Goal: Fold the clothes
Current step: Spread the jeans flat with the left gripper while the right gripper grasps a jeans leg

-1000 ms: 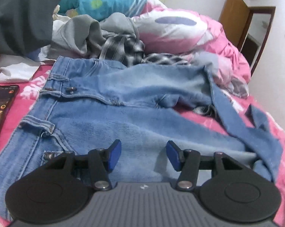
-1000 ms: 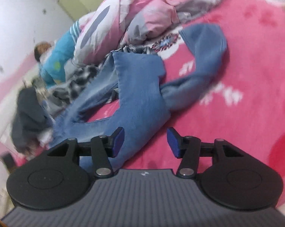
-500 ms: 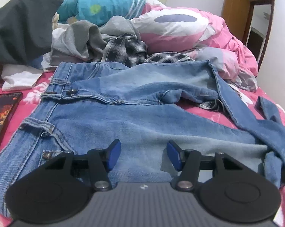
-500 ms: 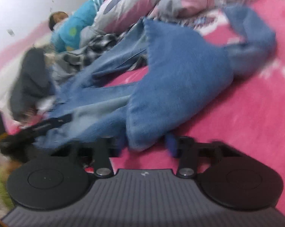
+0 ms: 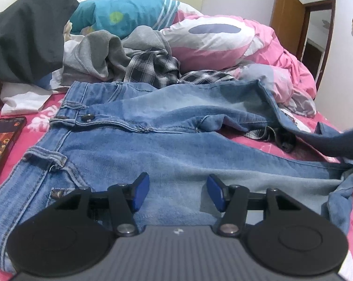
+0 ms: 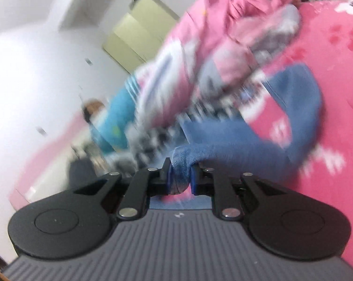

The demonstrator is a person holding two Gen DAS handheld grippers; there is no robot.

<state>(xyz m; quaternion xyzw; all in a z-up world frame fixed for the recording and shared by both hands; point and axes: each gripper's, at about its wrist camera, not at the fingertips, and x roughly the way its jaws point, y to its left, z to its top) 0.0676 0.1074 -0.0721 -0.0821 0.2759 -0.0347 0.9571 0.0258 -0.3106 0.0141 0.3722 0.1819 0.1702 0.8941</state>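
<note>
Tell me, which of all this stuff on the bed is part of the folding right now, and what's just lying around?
In use:
- faded blue denim jeans
- right hand-held gripper, just closed on a jeans leg
- left hand-held gripper, open over the jeans

Lying about:
- grey hooded sweatshirt
- black-and-white plaid shirt
- dark phone
- pink quilt

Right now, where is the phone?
In the left wrist view the phone lies at the far left edge on the pink bedspread, just left of the jeans waistband, below the white cloth.
</note>
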